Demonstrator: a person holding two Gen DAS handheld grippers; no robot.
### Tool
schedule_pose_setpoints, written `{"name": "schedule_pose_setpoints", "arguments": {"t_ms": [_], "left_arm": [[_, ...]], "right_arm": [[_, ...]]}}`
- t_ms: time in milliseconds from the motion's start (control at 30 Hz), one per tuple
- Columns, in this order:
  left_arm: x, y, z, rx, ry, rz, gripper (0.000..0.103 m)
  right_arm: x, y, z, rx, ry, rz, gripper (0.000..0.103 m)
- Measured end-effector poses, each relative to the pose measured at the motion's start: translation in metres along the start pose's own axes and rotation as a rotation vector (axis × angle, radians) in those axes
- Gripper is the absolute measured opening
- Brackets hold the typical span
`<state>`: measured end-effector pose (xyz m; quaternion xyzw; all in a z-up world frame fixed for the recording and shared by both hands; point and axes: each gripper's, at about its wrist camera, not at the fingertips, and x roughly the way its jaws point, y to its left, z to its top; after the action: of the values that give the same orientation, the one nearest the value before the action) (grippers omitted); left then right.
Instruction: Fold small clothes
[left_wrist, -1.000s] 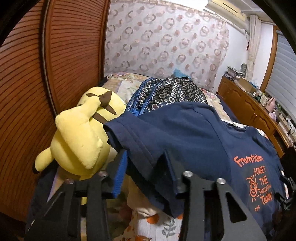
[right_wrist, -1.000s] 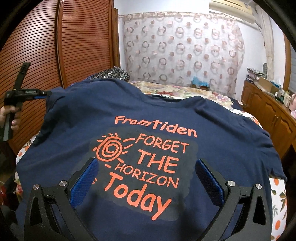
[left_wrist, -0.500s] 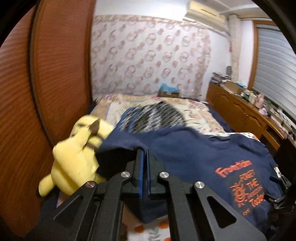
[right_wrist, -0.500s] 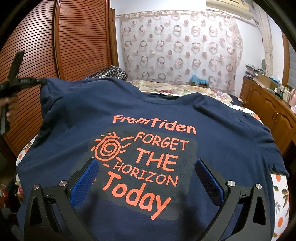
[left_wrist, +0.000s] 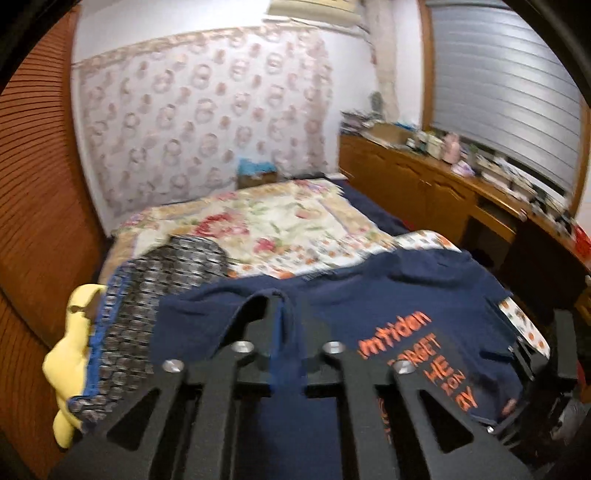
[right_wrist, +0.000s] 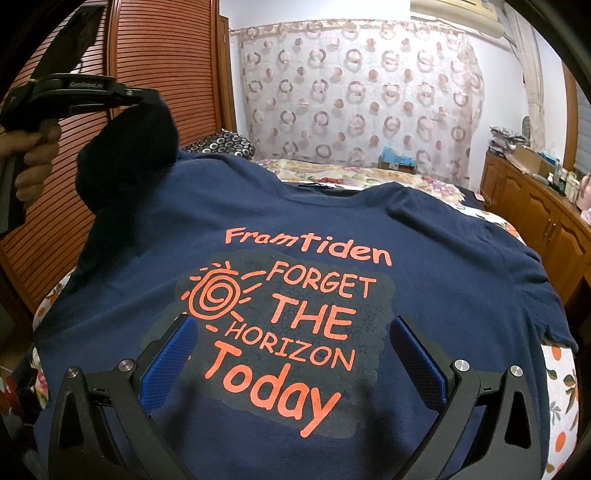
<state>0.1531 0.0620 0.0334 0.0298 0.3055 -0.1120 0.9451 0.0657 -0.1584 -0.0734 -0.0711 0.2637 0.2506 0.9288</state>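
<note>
1. On the bed (right_wrist: 561, 373), a navy T-shirt (right_wrist: 424, 236) lies print up.
2. The left gripper (left_wrist: 286, 325), its fingers narrow and now opening, pinches the sleeve (right_wrist: 140, 147) and holds it raised above the shirt.
3. The right gripper (right_wrist: 291, 354) hovers over the print, fingers wide, holding nothing.

the navy t-shirt (right_wrist: 424, 236) reads "framtiden forget the horizon today" in orange; the left gripper (right_wrist: 146, 96) bears "georobot.ai".
</note>
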Motion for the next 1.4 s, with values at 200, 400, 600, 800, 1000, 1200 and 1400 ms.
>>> {"name": "schedule_pose_setpoints", "arguments": {"t_ms": [200, 400, 600, 800, 1000, 1200, 1400], "left_arm": [[-0.012, -0.006, -0.021, 0.022, 0.018, -0.027, 0.071], [-0.031, 0.007, -0.053, -0.023, -0.002, 0.048, 0.076], [-0.039, 0.026, -0.087, -0.081, -0.011, 0.116, 0.076], [-0.036, 0.053, -0.089, -0.137, -0.035, 0.144, 0.076], [-0.028, 0.073, -0.086, -0.200, -0.043, 0.147, 0.076], [-0.024, 0.077, -0.089, -0.207, -0.030, 0.146, 0.069], [-0.022, 0.082, -0.091, -0.211, -0.020, 0.139, 0.062]], "right_arm": [[0.002, -0.002, 0.000, 0.002, 0.002, 0.007, 0.103], [0.003, -0.002, 0.000, 0.007, 0.005, 0.008, 0.103], [0.005, -0.003, 0.006, -0.007, 0.028, 0.039, 0.103], [0.007, 0.007, 0.039, -0.064, 0.000, 0.103, 0.100], [0.036, 0.036, 0.074, -0.165, 0.004, 0.208, 0.086], [0.098, 0.067, 0.088, -0.239, 0.083, 0.313, 0.070], [0.158, 0.091, 0.085, -0.305, 0.162, 0.329, 0.056]]}}
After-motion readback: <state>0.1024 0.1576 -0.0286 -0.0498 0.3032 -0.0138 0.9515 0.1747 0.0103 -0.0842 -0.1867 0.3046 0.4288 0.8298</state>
